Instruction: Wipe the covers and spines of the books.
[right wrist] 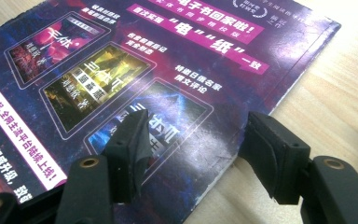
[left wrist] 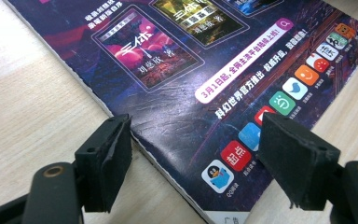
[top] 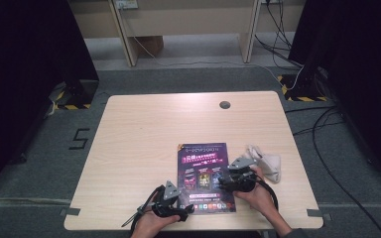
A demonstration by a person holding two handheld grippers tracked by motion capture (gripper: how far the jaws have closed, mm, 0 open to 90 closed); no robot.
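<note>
Grippers first, since they sit nearest you: your left gripper (top: 184, 210) rests at the near left corner of the magazine (top: 206, 176), and in the left gripper view its jaws stand spread, one pad on the bare wood outside the spine edge, the other over the cover near the row of app icons. Nothing is pinched there. Your right gripper (top: 222, 182) lies at the magazine's right edge, about midway up; in the right gripper view its jaws are also apart, one over the cover artwork, the other off the edge above the table (top: 139, 129), with the cover's edge running between them.

You appear to be at the approach step, lining both tools up on the closed magazine before taking hold. The magazine lies flat, cover up, near the front of the table and roughly central. The next move, as I judge it, calls for you to slip one jaw under the edge and close on the cover alone, not the whole block of pages, while the other gripper steadies it.

Farther right, just past your right hand (top: 258, 196), a crumpled white cloth (top: 265, 162) lies apart from the magazine.
</note>
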